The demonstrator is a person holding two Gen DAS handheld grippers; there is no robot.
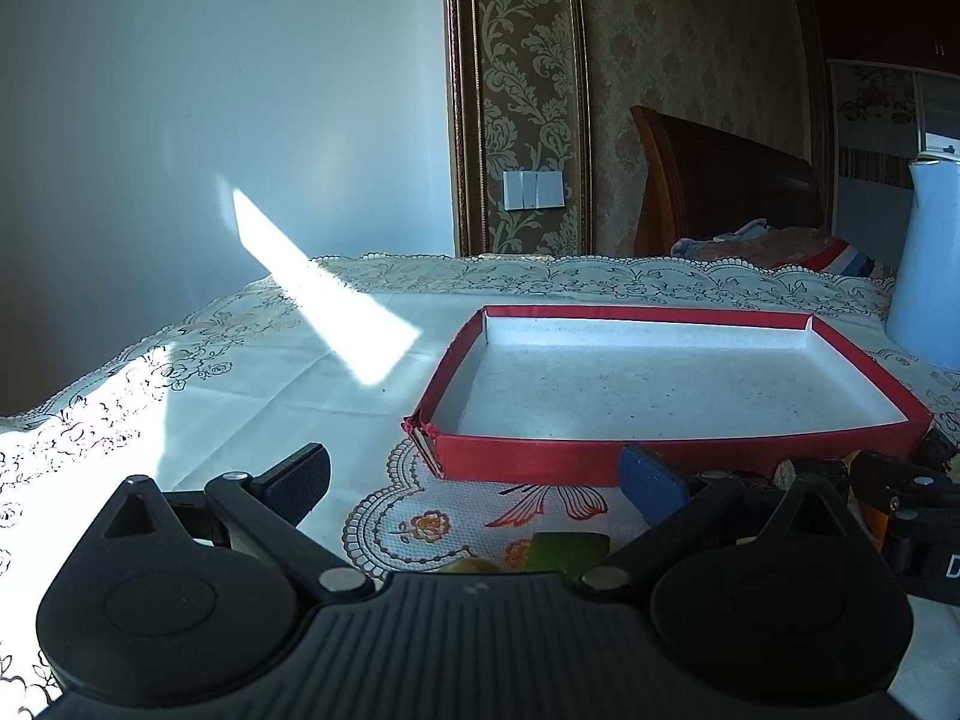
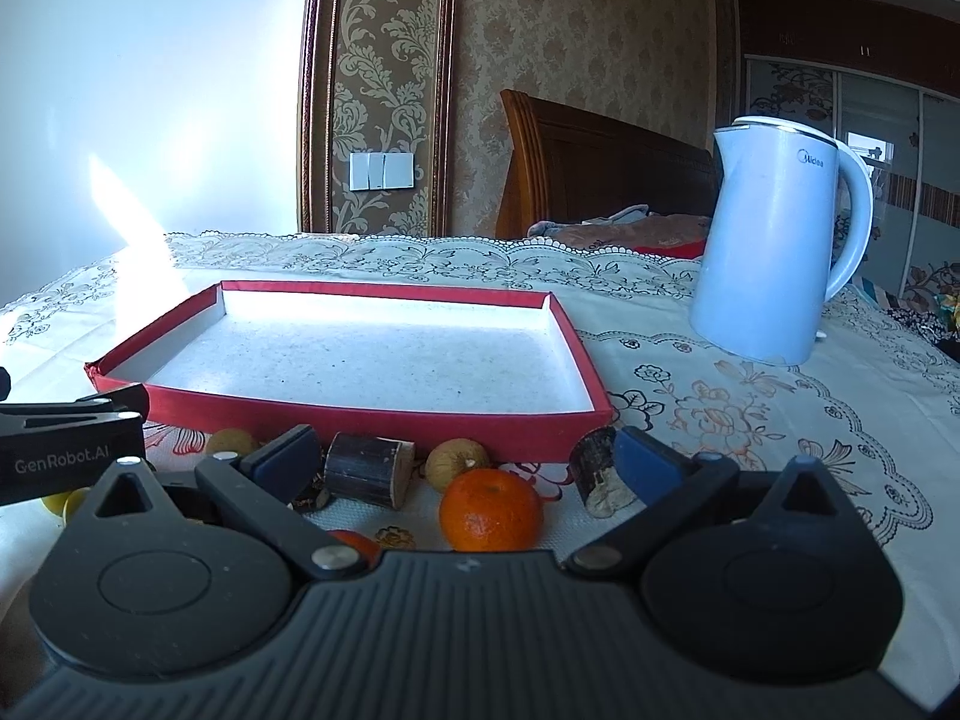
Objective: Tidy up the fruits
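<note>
A shallow red tray (image 1: 528,459) (image 2: 372,423) with a white floor lies on the tablecloth, holding nothing. In the right wrist view, fruits lie in front of it: an orange mandarin (image 2: 491,510), two dark sugarcane pieces (image 2: 367,468) (image 2: 600,474), two tan round fruits (image 2: 457,461) (image 2: 231,441), a second mandarin (image 2: 357,540) partly hidden, and yellow fruit (image 2: 60,501) at left. My right gripper (image 2: 468,465) is open above them, empty. My left gripper (image 1: 474,480) is open and empty before the tray's near left corner; green and yellow fruit (image 1: 564,551) peek out beneath it.
A light blue electric kettle (image 2: 774,240) (image 1: 927,276) stands right of the tray. The lace tablecloth (image 2: 750,420) covers the table; its edge falls off at left (image 1: 72,396). A wall and a bed headboard (image 2: 600,174) stand behind.
</note>
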